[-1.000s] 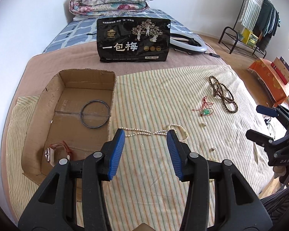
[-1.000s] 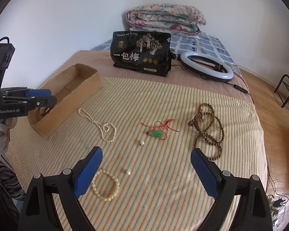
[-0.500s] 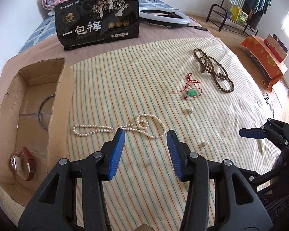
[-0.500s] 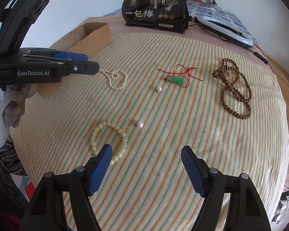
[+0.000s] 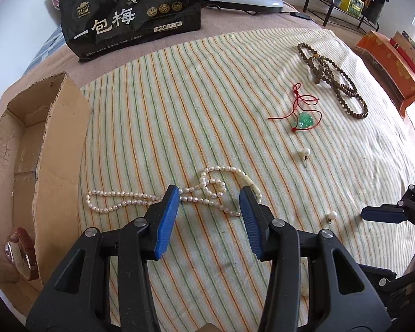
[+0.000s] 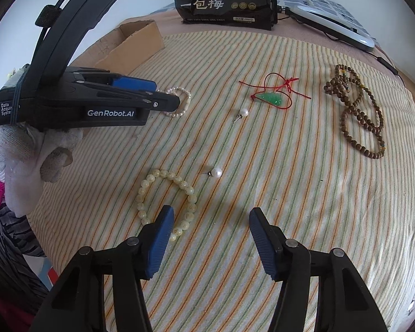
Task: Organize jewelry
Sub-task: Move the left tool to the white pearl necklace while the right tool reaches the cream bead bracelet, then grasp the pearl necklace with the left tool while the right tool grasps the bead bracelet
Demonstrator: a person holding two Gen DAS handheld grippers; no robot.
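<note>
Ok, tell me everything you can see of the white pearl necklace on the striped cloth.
The white pearl necklace is one long strand of small, irregular, glossy beads, with a few longer pale beads on its right side. It lies flat and slack on the yellow striped cloth, stretched sideways with a twisted loop near the middle, right of the open cardboard box. The left gripper hovers over it, blue-padded jaws apart either side of the loop; whether they touch it is unclear.

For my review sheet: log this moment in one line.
left gripper: open over white pearl necklace | right gripper: closing, empty, beside cream bead bracelet | brown cardboard box: holds watch
</note>
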